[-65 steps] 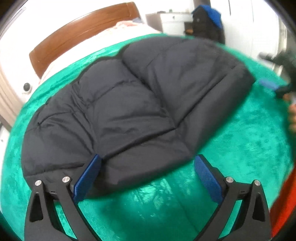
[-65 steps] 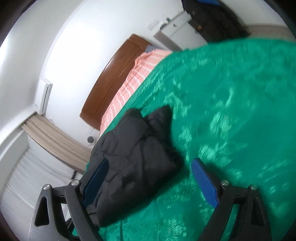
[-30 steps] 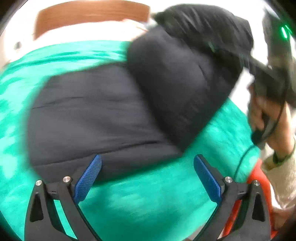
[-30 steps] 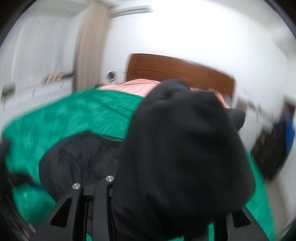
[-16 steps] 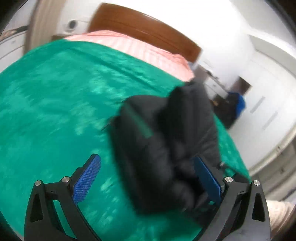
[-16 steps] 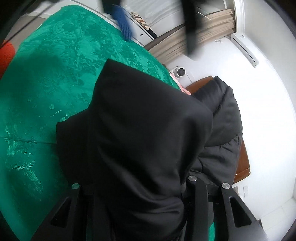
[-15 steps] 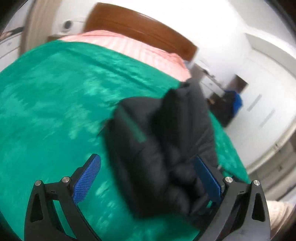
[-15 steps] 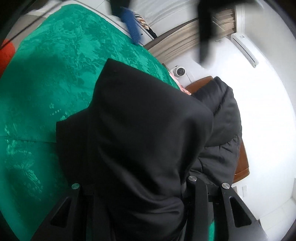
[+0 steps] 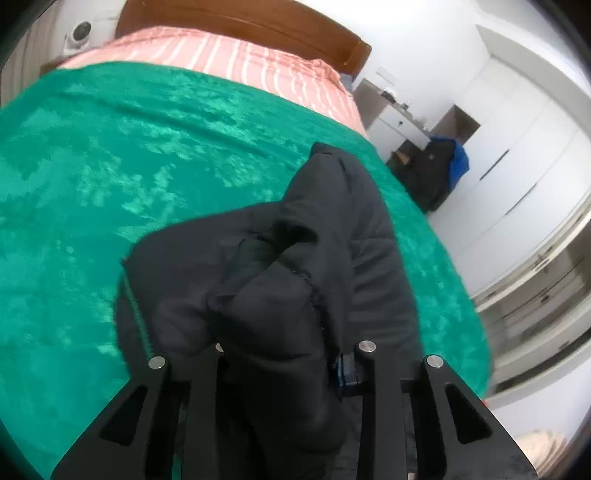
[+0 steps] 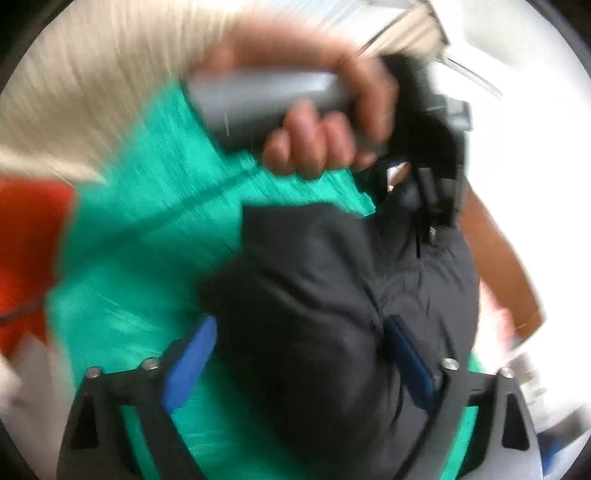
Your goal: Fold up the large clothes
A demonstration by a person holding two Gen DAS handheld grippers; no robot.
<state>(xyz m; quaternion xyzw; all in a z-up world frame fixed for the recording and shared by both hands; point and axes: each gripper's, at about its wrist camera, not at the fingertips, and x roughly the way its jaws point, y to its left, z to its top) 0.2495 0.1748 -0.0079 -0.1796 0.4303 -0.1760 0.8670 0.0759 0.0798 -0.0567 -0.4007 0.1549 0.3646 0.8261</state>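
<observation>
Black puffer jacket: my left tool is closing on its bunched fold to keep it while the right tool opens, letting go.

left gripper: black plastic frame, triangular cut-outs, silver round screw heads, blue pad edge showing | right gripper: same black frame, silver screws, blue ribbed pads | hand: cream ribbed-knit sleeve; grey handle, black body beyond, blurred

A green bedspread covers the bed below pink striped bedding and a wooden headboard (white wardrobes stand beyond).
</observation>
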